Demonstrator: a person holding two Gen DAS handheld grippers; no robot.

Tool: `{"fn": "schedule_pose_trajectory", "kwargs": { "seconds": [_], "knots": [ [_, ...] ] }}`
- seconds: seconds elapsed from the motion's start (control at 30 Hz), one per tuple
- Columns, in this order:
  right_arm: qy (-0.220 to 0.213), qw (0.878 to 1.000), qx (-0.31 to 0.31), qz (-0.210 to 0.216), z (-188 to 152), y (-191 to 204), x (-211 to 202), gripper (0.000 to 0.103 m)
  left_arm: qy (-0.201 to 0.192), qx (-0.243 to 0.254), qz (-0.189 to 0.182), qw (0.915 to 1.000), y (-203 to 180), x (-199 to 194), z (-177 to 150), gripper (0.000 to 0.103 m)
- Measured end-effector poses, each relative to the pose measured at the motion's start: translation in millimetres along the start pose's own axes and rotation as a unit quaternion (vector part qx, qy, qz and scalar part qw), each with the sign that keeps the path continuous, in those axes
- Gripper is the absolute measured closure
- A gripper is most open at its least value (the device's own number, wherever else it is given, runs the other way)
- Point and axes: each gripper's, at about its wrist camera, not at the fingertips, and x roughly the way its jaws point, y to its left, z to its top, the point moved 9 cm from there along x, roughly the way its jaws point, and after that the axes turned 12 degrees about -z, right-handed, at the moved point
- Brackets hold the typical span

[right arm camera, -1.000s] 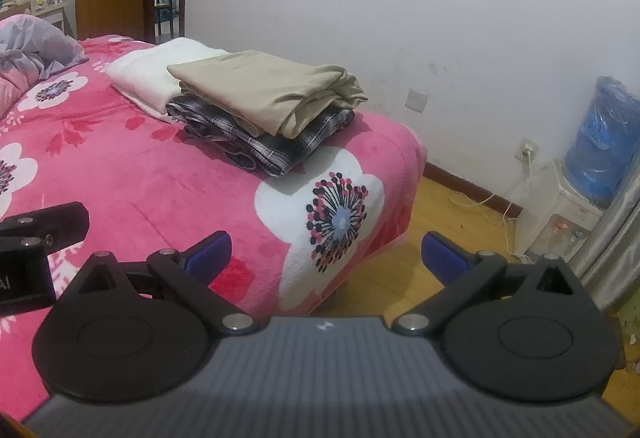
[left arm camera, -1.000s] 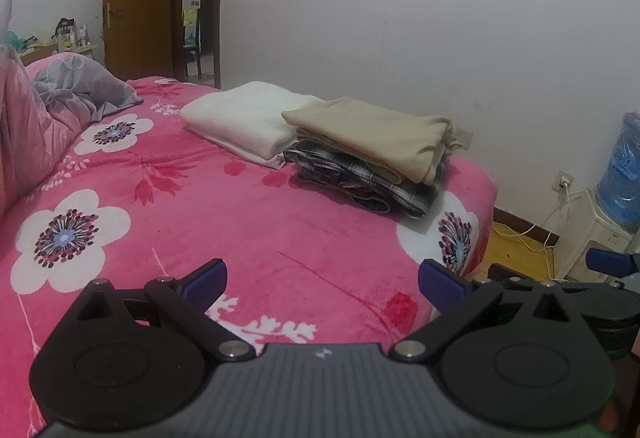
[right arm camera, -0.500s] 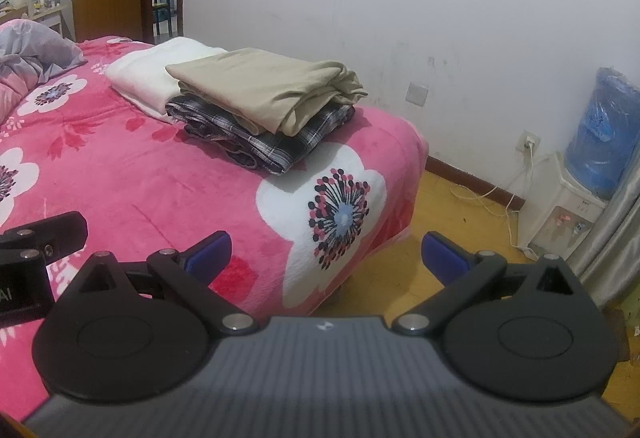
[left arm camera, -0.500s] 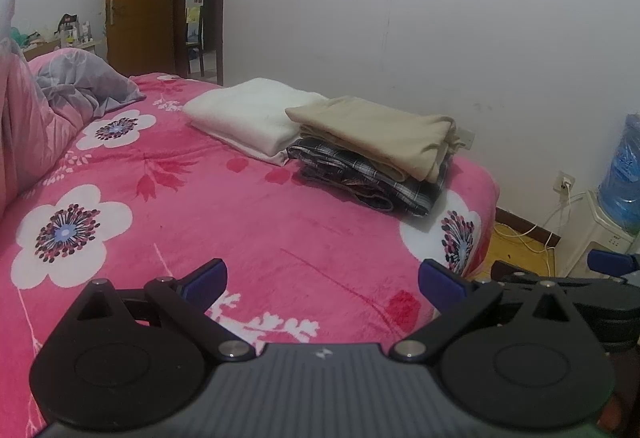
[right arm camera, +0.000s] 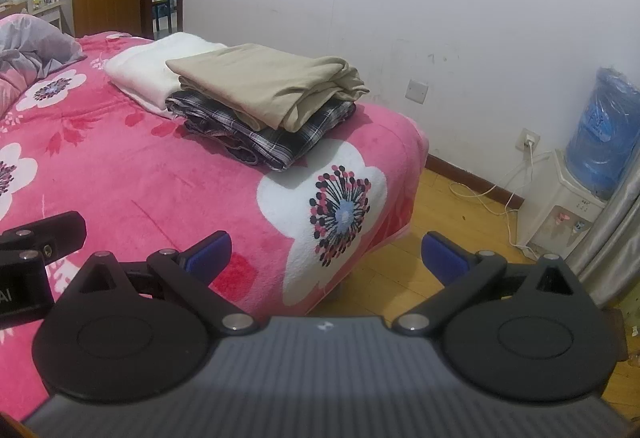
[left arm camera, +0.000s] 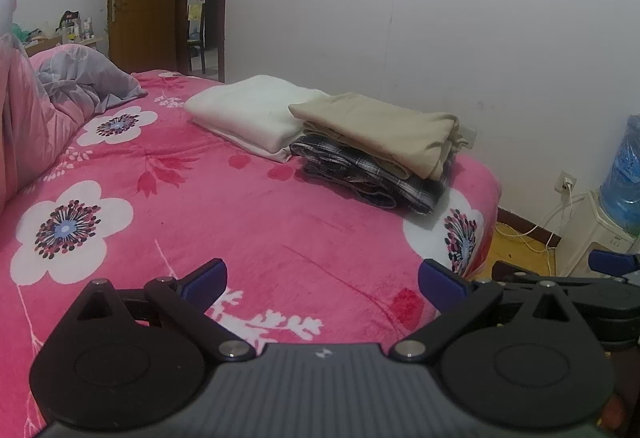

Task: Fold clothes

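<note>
from the left wrist view, the left tongs (left arm camera: 322,280) hang spread wide and empty over the pink bed (left arm camera: 248,222), with the beige garment (left arm camera: 376,126) folded on the plaid garment (left arm camera: 360,170) at the far corner, the white one (left arm camera: 256,110) touching beside them. from the right wrist view, the right tongs (right arm camera: 326,252) are open too, gripping nothing, over the bed's edge. looks like a pause between pieces; the next move calls for finding an unfolded one, perhaps the grey bundle (right arm camera: 32,42).
</note>
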Motion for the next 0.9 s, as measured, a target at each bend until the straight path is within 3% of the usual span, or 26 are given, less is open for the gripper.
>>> {"fn": "schedule_pose_trajectory", "kwargs": {
  "seconds": [0.9],
  "knots": [
    [0.003,1.0,-0.003,-0.001,-0.2,4.4,-1.1,0.001,-0.002,-0.004,0.005,1.0,3.9,0.8,1.0,0.001]
  ]
}}
